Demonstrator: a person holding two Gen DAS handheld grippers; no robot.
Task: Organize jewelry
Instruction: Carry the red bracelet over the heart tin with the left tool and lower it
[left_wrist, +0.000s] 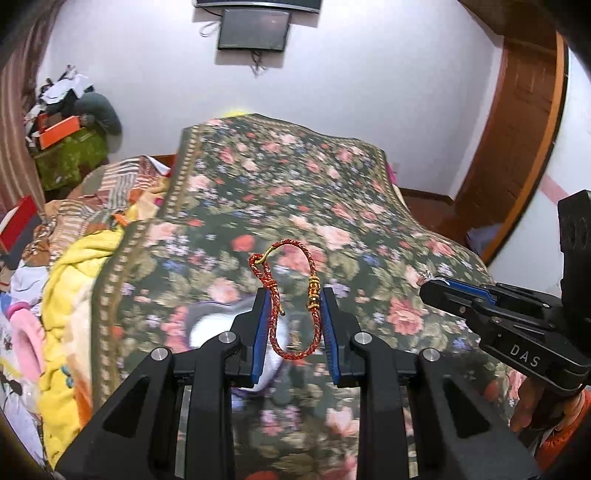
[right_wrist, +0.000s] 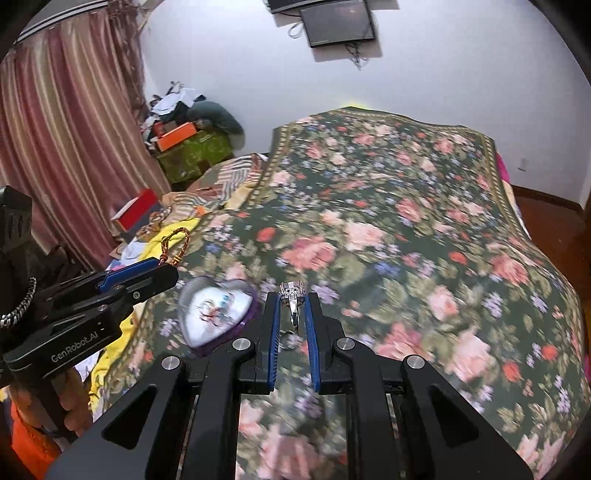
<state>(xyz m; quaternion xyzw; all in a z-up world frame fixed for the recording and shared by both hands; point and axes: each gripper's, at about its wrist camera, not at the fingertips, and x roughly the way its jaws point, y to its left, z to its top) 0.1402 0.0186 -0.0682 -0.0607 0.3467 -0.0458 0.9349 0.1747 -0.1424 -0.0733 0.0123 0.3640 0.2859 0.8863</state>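
"DAS" on right gripper, "GenRobot.AI" left gripper

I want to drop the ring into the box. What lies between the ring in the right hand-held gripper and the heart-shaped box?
Only bare floral bedspread separates ring and heart-shaped box, seen in the right wrist view.

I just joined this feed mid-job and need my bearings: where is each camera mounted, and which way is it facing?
Left wrist: on the left gripper, facing down the floral bedspread; its fingers pinch a red braided bracelet; the right gripper enters at right.
Right wrist: on the right gripper, facing the same way; its fingers hold a silver ring; the left gripper enters at left.
Shared: bedspread, heart-shaped box, wall screen.
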